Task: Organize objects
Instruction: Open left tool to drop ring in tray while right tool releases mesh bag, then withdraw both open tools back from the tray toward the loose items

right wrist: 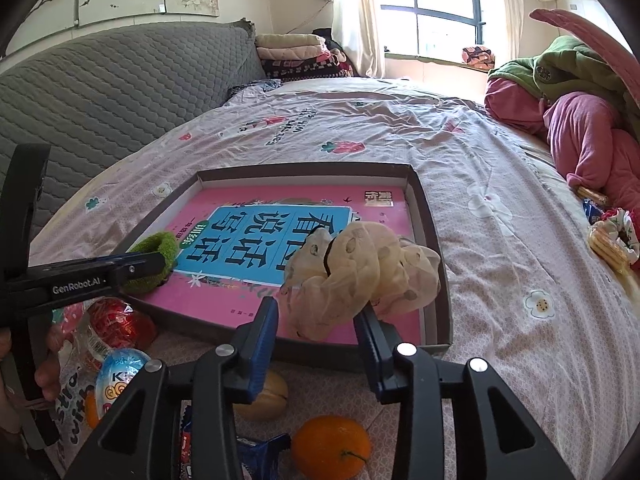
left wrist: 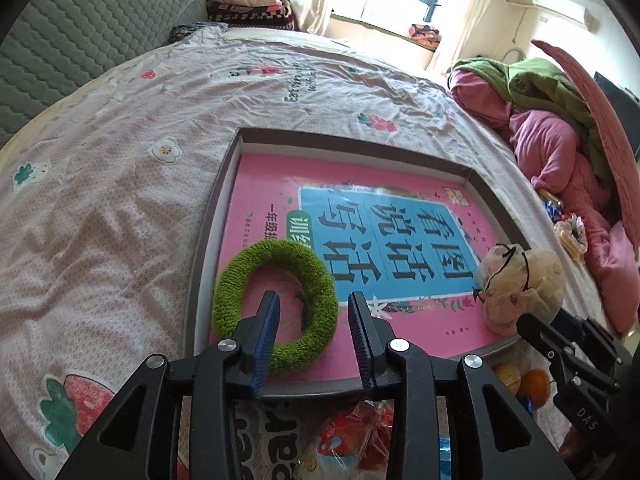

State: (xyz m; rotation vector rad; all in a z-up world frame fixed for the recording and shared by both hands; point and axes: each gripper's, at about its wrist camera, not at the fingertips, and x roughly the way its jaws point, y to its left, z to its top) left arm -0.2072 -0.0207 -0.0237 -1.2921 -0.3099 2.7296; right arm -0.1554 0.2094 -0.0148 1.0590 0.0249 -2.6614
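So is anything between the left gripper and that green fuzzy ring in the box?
Nothing visible. The left gripper is open right over the green ring, which lies on the pink book in the box. The cream scrunchie sits well aside.

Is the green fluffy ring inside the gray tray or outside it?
Inside. The green fluffy ring lies flat on the pink book, within the gray tray walls, near its left edge.

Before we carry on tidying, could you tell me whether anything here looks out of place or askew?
Mainly the loose items on the bed in front of the tray: an orange, a red foil egg and a blue egg lie scattered outside it, while the green ring and cream scrunchie sit inside on the book.
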